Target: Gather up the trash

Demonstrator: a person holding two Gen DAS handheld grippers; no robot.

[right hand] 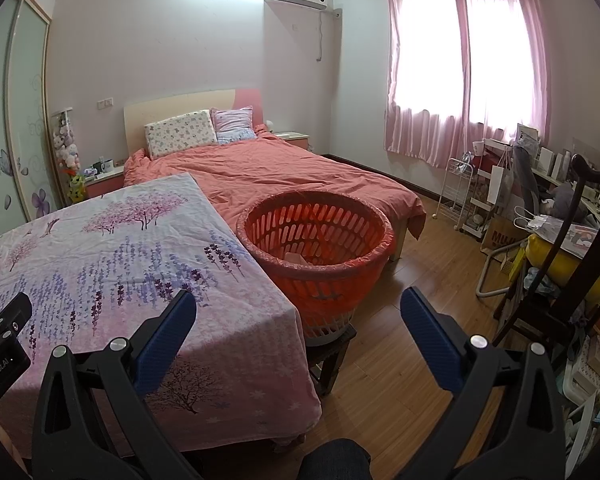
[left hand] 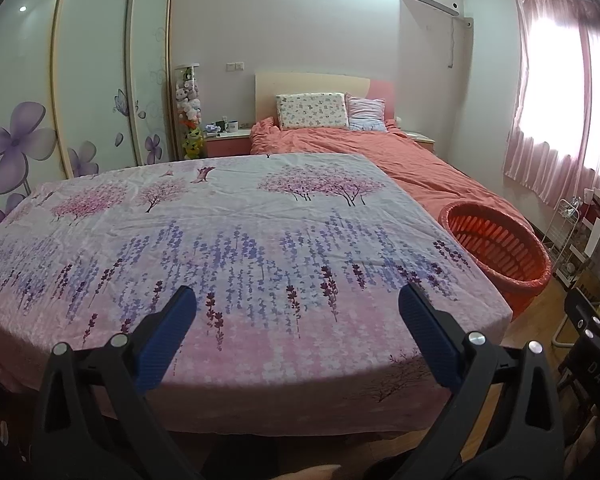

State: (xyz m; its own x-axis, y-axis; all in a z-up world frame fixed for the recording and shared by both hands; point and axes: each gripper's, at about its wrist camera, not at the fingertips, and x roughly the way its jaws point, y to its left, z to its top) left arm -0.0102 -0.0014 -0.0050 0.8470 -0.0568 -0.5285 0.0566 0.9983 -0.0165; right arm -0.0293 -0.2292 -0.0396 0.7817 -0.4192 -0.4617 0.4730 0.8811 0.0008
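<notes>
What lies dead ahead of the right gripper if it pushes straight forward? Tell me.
Probably the orange basket. The right gripper is open and empty, aimed between the floral-clothed table's right edge and the wooden floor; the basket fills that gap. Depth is uncertain.

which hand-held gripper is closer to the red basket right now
Right. The right hand-held gripper hangs open just in front of the red basket, past the table corner. The left hand-held gripper sits open over the floral tablecloth, with the basket off to its right.
</notes>
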